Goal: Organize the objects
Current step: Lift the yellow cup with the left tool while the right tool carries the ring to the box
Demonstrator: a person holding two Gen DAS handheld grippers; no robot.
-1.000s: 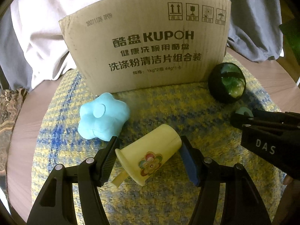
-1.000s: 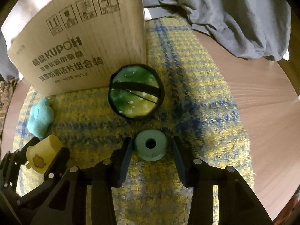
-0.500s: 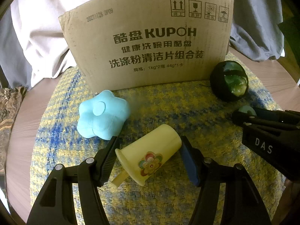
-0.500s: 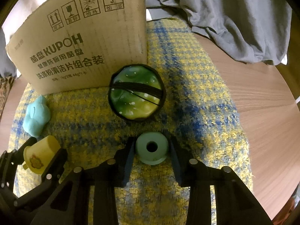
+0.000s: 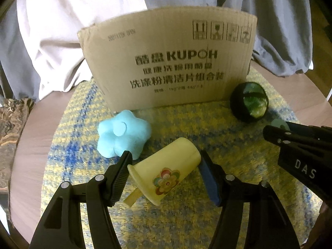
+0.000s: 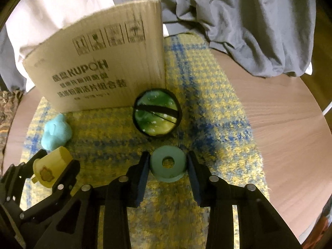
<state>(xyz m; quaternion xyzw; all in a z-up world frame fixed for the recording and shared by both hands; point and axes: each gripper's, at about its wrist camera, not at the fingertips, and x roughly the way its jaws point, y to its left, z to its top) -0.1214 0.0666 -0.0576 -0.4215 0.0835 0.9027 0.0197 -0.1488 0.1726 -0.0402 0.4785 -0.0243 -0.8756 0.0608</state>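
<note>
Gripping the yellow cup [image 5: 168, 174] in my left gripper [image 5: 164, 176], I am clamping it on its side between both pads, flower decal facing up, rim toward seven o'clock. My right gripper [image 6: 168, 166] is straddling the green ring [image 6: 167, 163]; its left pad is touching the ring, while a thin gap is showing at the right pad, so I cannot tell whether it is clamped yet. Both are sitting over the checked mat [image 6: 207, 95]. Beyond the cup, at eleven o'clock, the blue star [image 5: 122, 132] is lying just beside my left finger. At twelve o'clock from the ring, the dark green ball [image 6: 157, 113] is resting against the box [image 5: 172, 66], which is standing upright at the mat's far edge, with grey cloth [image 6: 249, 27] piled behind it.
</note>
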